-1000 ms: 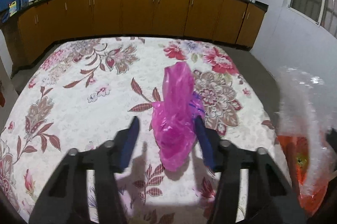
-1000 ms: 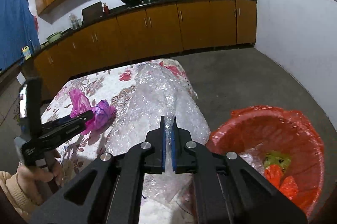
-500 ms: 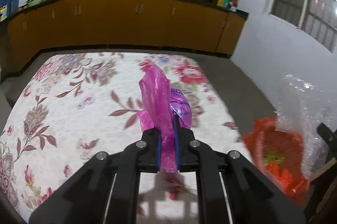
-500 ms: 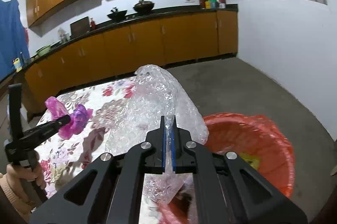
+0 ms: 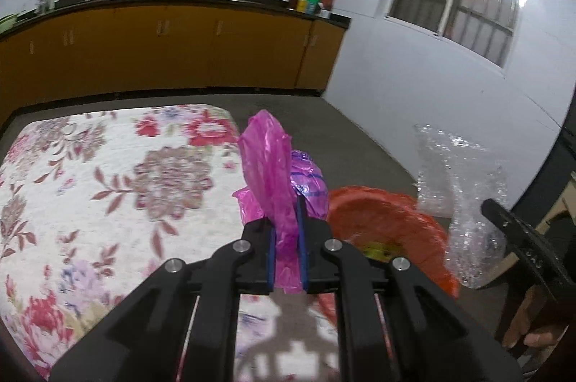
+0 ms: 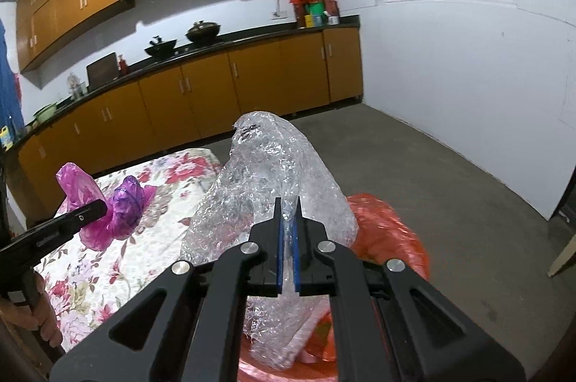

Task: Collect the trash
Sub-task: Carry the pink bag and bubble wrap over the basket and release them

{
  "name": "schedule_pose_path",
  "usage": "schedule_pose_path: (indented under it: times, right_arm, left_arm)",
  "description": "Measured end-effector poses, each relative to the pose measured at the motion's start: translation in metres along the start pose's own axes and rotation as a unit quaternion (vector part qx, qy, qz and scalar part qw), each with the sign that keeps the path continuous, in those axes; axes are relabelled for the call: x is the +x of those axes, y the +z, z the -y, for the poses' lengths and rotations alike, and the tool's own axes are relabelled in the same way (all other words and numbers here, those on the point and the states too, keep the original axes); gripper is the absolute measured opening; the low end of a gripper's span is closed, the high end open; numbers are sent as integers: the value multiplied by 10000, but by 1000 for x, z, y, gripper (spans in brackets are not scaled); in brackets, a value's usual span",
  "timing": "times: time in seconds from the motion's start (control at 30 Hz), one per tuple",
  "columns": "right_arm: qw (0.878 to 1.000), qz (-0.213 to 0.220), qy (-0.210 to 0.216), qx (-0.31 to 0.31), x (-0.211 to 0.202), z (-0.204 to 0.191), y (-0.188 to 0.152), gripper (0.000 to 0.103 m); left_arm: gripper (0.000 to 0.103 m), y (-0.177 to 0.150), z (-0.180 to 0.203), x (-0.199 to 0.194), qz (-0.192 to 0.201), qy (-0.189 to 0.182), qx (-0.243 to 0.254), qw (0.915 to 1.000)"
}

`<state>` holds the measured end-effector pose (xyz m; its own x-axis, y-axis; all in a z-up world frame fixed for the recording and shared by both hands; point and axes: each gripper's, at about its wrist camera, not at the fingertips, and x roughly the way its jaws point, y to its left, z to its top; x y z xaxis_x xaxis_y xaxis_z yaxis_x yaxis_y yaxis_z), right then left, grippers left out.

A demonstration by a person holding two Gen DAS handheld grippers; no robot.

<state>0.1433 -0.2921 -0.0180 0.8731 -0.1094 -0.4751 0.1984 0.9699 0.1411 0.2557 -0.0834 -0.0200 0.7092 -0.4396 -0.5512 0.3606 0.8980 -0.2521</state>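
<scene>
At the left of the left wrist view lies the flowered tablecloth (image 5: 108, 187). At centre, the left gripper (image 5: 287, 238) is clamped on a pink plastic bag (image 5: 268, 162), held above the cloth's edge. Lower right of it sits the red bin (image 5: 388, 223). In the right wrist view's centre, the right gripper (image 6: 287, 238) pinches bubble wrap (image 6: 266, 180) over the bin.

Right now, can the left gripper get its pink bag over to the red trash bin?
Probably yes. The left gripper holds the pink bag lifted off the table, nothing between it and the red bin except bubble wrap beyond.
</scene>
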Motion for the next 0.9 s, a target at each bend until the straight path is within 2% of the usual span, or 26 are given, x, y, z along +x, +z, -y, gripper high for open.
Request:
schedule_pose_path:
  times: [0.4, 0.9]
  right_arm:
    - [9996, 86, -164, 219, -12, 23, -5, 4]
    - [9991, 117, -170, 383, -10, 33, -5, 4]
  left_arm:
    - [11, -9, 48, 12, -201, -454, 254, 9984]
    - [11, -20, 78, 34, -430, -721, 401, 9957]
